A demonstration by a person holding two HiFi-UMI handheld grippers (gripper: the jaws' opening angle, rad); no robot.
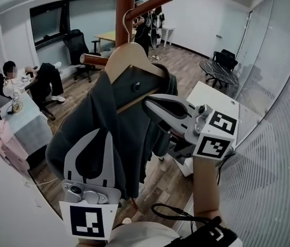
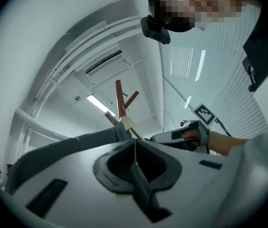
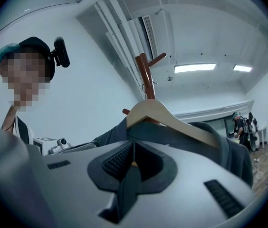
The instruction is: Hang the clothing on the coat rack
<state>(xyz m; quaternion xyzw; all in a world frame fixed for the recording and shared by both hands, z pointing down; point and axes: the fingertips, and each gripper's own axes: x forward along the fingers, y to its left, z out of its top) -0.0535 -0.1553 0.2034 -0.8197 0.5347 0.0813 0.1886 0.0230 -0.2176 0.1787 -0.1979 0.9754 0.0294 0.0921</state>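
Observation:
A dark grey garment (image 1: pixel 129 133) hangs on a wooden hanger (image 1: pixel 129 53) in the head view. The hanger's metal hook (image 1: pixel 128 22) is up against the red-brown coat rack pole (image 1: pixel 125 9), between two of its pegs (image 1: pixel 94 59). I cannot tell whether the hook rests on a peg. My left gripper (image 1: pixel 107 133) is shut on a fold of the garment low on its left side; the left gripper view shows the fabric (image 2: pixel 141 189) pinched between its jaws. My right gripper (image 1: pixel 147 103) is shut on the garment just under the hanger's shoulder, with the hanger (image 3: pixel 167 118) right ahead of it.
A person (image 1: pixel 16 81) sits at a desk (image 1: pixel 24 120) at the back left, with black office chairs (image 1: pixel 78 45) behind. A white cabinet (image 1: pixel 214 99) and a round black table (image 1: pixel 219 71) stand to the right. A glass wall with blinds (image 1: pixel 273 112) runs along the right.

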